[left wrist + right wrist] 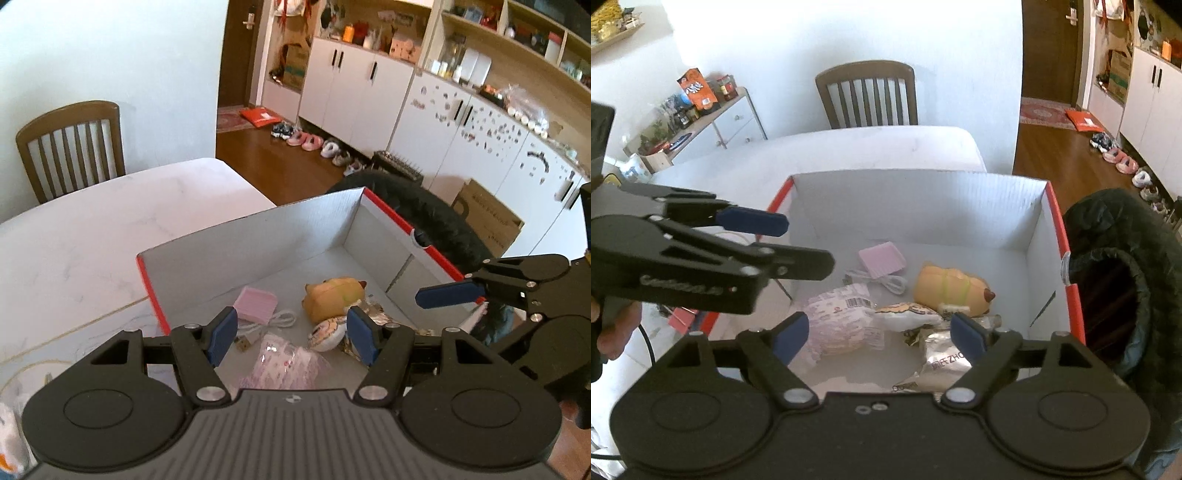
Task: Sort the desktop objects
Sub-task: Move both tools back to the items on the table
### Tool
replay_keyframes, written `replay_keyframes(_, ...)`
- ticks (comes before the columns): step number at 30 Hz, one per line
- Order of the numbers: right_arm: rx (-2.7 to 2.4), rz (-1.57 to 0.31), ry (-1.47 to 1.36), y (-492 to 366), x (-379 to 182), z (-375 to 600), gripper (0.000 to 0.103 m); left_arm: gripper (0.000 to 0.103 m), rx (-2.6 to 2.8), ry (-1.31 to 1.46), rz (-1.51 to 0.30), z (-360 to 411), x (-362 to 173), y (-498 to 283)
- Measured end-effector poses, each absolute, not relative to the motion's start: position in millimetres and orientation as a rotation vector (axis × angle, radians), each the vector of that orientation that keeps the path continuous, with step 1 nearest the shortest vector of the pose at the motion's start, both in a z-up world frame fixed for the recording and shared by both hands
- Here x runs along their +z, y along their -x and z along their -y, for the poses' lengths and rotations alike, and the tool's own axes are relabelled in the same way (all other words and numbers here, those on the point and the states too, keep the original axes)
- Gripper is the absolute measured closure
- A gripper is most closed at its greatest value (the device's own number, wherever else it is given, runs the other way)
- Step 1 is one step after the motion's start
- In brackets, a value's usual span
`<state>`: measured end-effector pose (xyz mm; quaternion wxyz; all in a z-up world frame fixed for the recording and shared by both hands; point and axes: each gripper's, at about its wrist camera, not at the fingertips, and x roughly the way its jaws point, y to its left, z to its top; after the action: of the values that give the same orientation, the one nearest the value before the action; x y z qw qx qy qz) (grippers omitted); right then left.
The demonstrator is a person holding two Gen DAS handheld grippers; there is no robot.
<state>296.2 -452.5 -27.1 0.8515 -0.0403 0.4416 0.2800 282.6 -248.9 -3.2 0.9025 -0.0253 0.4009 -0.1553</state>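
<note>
A red-edged cardboard box (pixel 258 236) (pixel 923 206) stands on the white table. Inside lie a pink ribbed pad (pixel 256 304) (pixel 882 261), a white cable (pixel 282 319) (pixel 886 281), a yellow plush toy (pixel 332 297) (pixel 951 286), a pink printed packet (pixel 284 363) (pixel 842 321), a small white plush (pixel 327 334) (pixel 908 314) and silver foil packets (pixel 373 312) (pixel 942 354). My left gripper (pixel 291 338) is open and empty above the box's near side. My right gripper (pixel 877 336) is open and empty above the packets; it also shows in the left wrist view (pixel 454 295).
The white table (pixel 92 236) (pixel 849 147) reaches left and back to a wooden chair (pixel 70 147) (pixel 868 96). A dark coat (pixel 424 214) (pixel 1123 280) hangs right of the box. Cabinets (pixel 369 85), shoes (pixel 306 140) and a cardboard carton (pixel 487 218) stand beyond.
</note>
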Motion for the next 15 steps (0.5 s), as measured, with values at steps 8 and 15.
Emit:
replay_keyframes(8,0.595,-0.896,0.106,-279.7,-16.4,436.0,0.014,0.03,-0.334,0.082,-0.791,220.5,4.4,-241.0)
replay_keyframes(15,0.607,-0.85,0.151,-254.2,-8.9,407.0,0.01,0.02,-0.334,0.092,-0.747,181.3,13.8,-208.8)
